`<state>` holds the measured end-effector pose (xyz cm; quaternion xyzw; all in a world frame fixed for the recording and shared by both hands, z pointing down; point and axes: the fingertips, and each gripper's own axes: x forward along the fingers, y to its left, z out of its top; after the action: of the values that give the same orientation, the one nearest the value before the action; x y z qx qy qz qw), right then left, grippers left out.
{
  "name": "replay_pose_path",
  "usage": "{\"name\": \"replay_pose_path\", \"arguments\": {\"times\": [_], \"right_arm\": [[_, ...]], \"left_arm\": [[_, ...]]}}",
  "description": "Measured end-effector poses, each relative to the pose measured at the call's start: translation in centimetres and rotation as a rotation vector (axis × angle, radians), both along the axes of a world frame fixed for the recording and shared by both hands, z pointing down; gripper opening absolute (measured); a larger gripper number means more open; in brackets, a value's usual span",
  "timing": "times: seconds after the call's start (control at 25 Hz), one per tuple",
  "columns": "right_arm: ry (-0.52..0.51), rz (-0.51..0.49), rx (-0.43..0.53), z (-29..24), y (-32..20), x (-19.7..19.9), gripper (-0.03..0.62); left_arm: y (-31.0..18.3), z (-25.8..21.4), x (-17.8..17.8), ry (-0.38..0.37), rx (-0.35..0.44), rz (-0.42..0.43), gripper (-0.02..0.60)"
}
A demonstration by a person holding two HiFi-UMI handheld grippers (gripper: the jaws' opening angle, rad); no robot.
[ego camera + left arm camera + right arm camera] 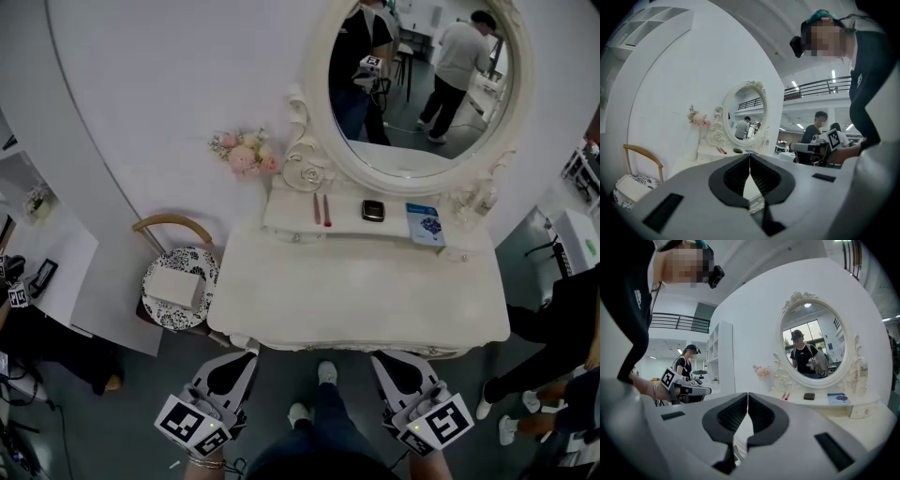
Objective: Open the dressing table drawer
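Hovering clenched before the vanity counter

Both tools are clenched on nothing. In its own view, the left hand-held gripper [750, 157] shows its dark jaw pads meeting at the tips. The right hand-held gripper [748, 394] shows the same, with no object between them. From the head view they sit side by side just short of the near edge of the white counter [356, 300]. They point towards it and stand apart from it.

A small drawer [859, 410], closed, shows at the right end of the raised shelf [347, 225] at the back of the counter, well apart from both grippers. On that shelf lie two slim sticks [322, 208], a black compact [373, 210] and a blue booklet [425, 225]. The oval mirror [422, 84] rises behind them, with pink flowers [246, 155] to its left. Beside the counter's left end stands a wooden chair [173, 225] with a white box [173, 286] on its patterned seat.
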<state>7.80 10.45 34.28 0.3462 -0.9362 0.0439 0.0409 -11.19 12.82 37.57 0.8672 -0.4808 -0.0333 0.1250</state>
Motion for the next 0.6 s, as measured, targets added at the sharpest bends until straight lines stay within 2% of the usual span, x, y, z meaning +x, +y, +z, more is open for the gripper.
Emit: {"name": "replay_pose_path", "arguments": {"times": [0.4,0.6], "right_arm": [[-0.029,-0.035,0.011,-0.5,-3.4,-0.6,0.02],[0.005,-0.043,-0.016,-0.3,-5.9,-0.6,0.02]], "left_arm": [[-2.6,0.1,-0.2,-0.005,0.003,-0.029,0.018],[-5.1,-0.3,-0.3,0.003,-0.013,-0.043,0.018]]}}
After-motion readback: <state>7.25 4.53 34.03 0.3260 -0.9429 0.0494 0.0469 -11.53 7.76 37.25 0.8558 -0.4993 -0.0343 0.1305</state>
